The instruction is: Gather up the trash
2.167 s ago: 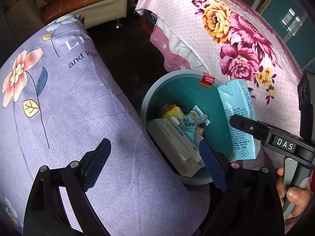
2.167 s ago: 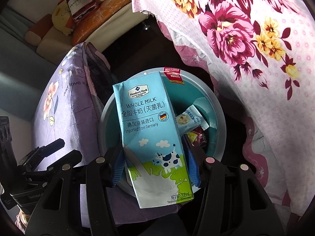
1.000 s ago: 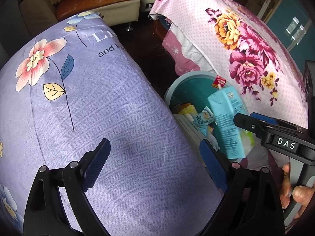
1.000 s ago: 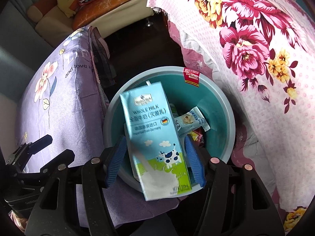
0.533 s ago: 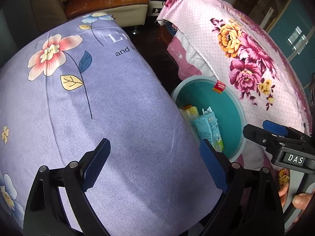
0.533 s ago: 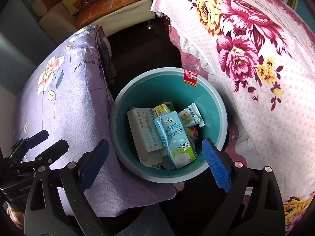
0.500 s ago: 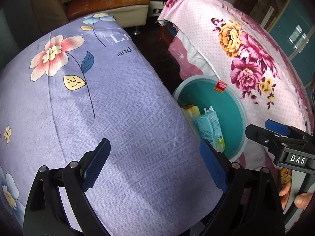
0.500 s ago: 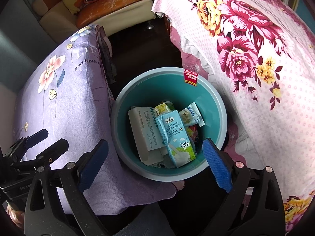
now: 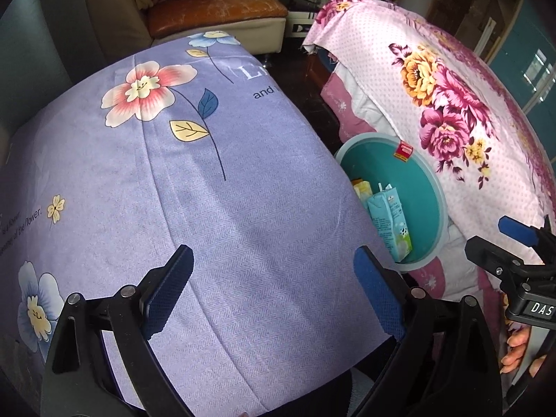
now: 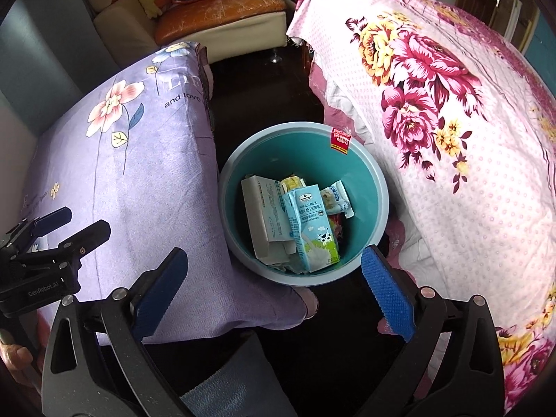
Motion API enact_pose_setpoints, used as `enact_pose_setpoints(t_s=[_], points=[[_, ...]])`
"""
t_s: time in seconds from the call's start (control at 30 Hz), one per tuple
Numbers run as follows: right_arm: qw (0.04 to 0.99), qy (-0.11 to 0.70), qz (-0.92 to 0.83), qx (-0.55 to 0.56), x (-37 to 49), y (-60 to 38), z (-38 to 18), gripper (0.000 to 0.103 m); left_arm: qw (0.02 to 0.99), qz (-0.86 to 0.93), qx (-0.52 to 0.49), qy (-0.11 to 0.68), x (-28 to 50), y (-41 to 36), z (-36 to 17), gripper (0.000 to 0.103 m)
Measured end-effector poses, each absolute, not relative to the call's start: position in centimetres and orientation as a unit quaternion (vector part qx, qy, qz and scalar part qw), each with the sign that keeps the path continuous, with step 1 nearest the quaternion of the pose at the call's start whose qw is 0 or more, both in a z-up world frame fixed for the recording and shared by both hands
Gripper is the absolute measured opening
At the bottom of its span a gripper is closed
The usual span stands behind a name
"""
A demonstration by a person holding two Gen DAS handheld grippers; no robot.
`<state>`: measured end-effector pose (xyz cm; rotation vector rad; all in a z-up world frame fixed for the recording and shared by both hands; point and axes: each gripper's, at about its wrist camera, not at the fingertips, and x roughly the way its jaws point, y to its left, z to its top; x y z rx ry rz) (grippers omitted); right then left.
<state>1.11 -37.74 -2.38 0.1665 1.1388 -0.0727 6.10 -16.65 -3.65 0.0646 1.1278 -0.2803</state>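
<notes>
A teal trash bin (image 10: 368, 170) stands on the dark floor between two covered pieces of furniture; it also shows in the left wrist view (image 9: 427, 187). A light blue milk carton (image 10: 312, 229) lies inside it beside a white box (image 10: 264, 215) and small wrappers (image 10: 337, 198). The carton also shows in the left wrist view (image 9: 391, 222). My right gripper (image 10: 274, 288) is open and empty, held above the bin's near rim. My left gripper (image 9: 274, 288) is open and empty over the purple floral cover (image 9: 208, 187).
A pink floral cover (image 10: 469, 139) drapes the furniture right of the bin. The purple cover (image 10: 132, 173) lies left of it. A beige sofa with an orange cushion (image 10: 222, 3) stands at the back. A red tag (image 10: 340, 140) hangs on the bin's far rim.
My right gripper opened and dropped the milk carton into the bin, then drew back. My left gripper moved left and back, over the purple cover.
</notes>
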Motion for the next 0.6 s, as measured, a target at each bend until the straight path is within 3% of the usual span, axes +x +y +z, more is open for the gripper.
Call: enact_pose_setpoints(t_s=[0.6], points=[[0.840,0.540,-0.032,0.044,-2.0,-35.1,-2.2,0.096,0.848,-0.114,0.024,0.518,3.3,-13.8,-2.3,0.099]])
